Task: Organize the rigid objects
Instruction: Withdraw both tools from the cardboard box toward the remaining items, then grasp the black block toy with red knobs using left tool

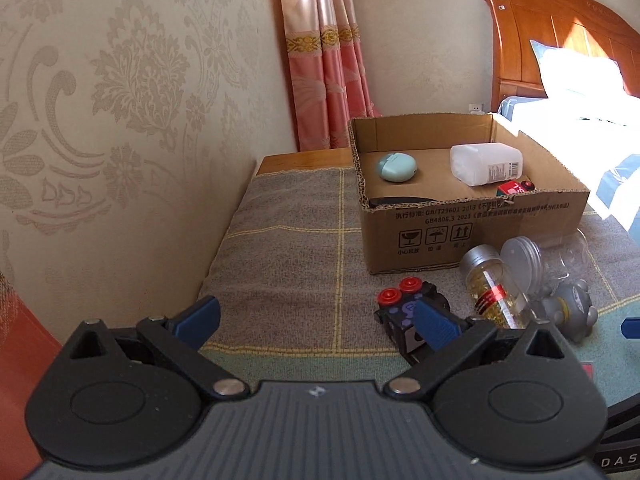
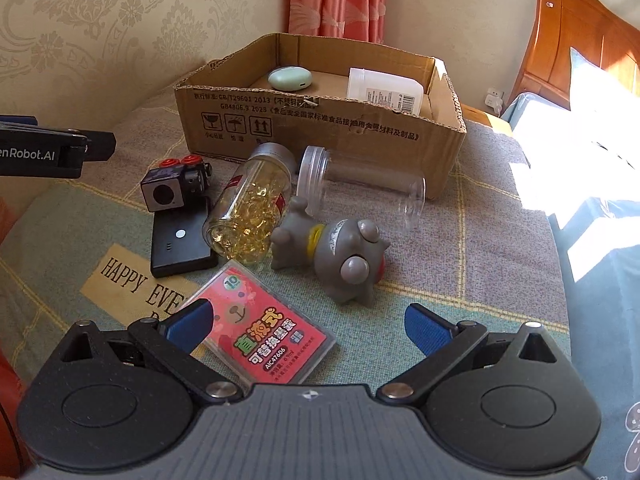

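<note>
An open cardboard box [image 1: 472, 220] [image 2: 320, 128] holds a mint green case [image 1: 396, 167] [image 2: 289, 78], a white bottle [image 1: 486, 163] [image 2: 384, 90] and a red item [image 1: 516, 188]. In front of it lie a black cube with red knobs [image 1: 404, 308] [image 2: 172, 184], a bottle of yellow capsules [image 1: 492, 284] [image 2: 250, 208], a clear jar [image 2: 360, 188], a grey toy figure [image 2: 336, 248], a black flat device [image 2: 180, 244] and a red card pack [image 2: 260, 328]. My left gripper [image 1: 316, 320] is open and empty, left of the cube. My right gripper [image 2: 308, 328] is open over the card pack.
The objects lie on a grey and green checked cloth [image 1: 288, 248] [image 2: 480, 248]. A patterned wall [image 1: 100, 120] stands close on the left. A pink curtain [image 1: 328, 60] hangs behind. A wooden bed [image 1: 560, 40] is at the right.
</note>
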`<act>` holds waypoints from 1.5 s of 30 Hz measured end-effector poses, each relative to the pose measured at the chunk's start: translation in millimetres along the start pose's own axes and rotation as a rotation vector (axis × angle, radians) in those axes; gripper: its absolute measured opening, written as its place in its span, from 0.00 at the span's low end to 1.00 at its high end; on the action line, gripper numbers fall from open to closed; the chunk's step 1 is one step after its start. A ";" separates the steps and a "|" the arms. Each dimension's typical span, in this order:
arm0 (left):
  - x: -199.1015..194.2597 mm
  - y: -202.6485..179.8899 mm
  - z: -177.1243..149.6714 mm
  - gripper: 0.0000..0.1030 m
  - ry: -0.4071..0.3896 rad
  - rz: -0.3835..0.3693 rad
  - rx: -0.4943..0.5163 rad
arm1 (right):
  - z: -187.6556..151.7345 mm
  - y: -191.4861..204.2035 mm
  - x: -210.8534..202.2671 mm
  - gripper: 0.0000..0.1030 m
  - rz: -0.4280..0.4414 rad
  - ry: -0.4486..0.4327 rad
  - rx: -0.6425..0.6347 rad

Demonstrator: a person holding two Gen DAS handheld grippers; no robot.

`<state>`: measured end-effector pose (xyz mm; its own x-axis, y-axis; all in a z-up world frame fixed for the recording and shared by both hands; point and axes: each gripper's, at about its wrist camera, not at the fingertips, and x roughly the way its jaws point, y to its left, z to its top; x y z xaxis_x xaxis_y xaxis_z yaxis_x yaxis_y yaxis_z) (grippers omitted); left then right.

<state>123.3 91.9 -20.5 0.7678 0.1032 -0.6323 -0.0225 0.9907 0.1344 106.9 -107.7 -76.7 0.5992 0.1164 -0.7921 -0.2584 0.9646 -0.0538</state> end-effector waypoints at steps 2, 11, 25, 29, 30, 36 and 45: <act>-2.4 6.6 -3.0 0.99 -0.004 -0.003 -0.006 | -0.8 9.8 2.9 1.00 -0.021 -0.006 0.006; -6.3 23.3 -10.6 0.99 -0.017 -0.045 -0.013 | 4.3 38.4 18.5 1.00 -0.109 0.007 0.067; -2.0 27.7 -15.4 0.99 -0.007 -0.078 -0.032 | -8.9 13.0 20.0 1.00 -0.142 0.072 0.074; 2.0 23.1 -17.8 0.99 0.009 -0.089 -0.026 | -14.9 -14.8 18.0 1.00 -0.065 0.123 0.164; 3.1 21.7 -18.5 0.99 0.012 -0.094 -0.024 | -16.1 -16.4 17.9 1.00 -0.063 0.124 0.148; 8.6 14.6 -19.5 0.99 0.031 -0.116 -0.022 | -23.1 -18.9 13.7 1.00 -0.022 0.109 0.090; 24.7 -2.5 -12.4 0.99 0.032 -0.179 0.025 | -32.1 -18.3 6.8 1.00 -0.017 0.057 0.075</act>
<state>134.4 93.1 -45.9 0.7374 -0.0718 -0.6716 0.1295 0.9909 0.0363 91.5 -132.1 -100.6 0.5584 0.0880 -0.8249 -0.1896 0.9816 -0.0235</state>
